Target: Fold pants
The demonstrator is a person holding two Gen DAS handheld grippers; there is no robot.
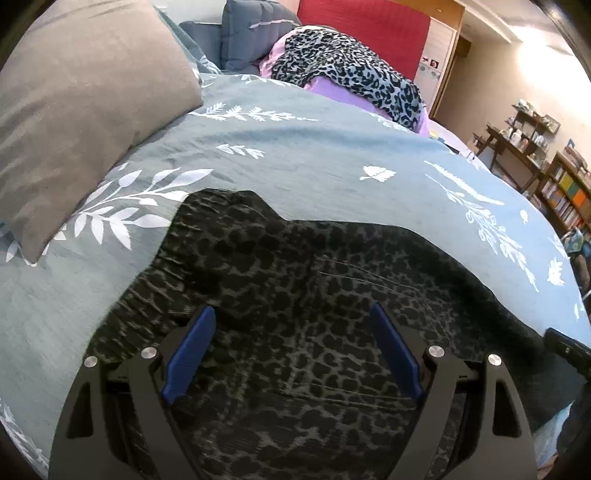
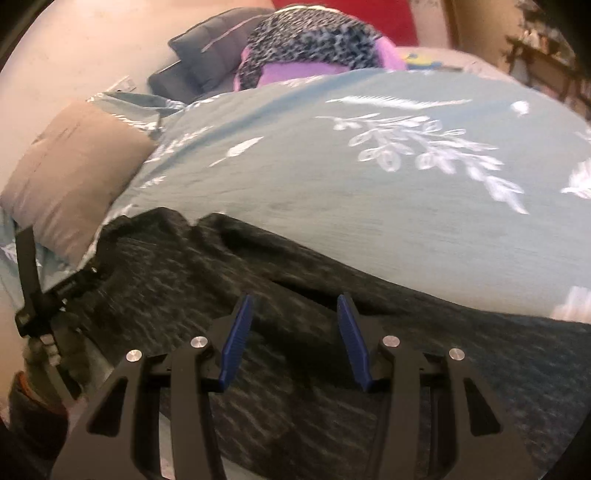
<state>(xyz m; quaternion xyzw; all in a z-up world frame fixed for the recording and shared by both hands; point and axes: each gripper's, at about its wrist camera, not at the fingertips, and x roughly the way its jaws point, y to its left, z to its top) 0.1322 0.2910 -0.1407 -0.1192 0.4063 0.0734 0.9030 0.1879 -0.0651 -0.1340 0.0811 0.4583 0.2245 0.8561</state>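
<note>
Dark grey leopard-print pants [image 1: 295, 295] lie spread on a blue-grey bedspread [image 1: 314, 158] with white leaf prints. The gathered waistband [image 1: 162, 266] is at the left. My left gripper [image 1: 291, 314] is open, its blue fingers [image 1: 192, 347] wide apart just above the pants near the waist. My right gripper [image 2: 295, 302] is open over the pants [image 2: 258, 295] further along the legs; its view is blurred. The left gripper also shows in the right wrist view [image 2: 40, 295] at the left edge, by the waistband.
A grey-brown pillow [image 1: 81, 110] lies at the left. A heap of leopard-print and purple cloth [image 1: 347, 70] and dark blue cushions [image 1: 251, 33] sit at the far end by a red headboard [image 1: 365, 26]. Shelves [image 1: 554, 173] stand at the right.
</note>
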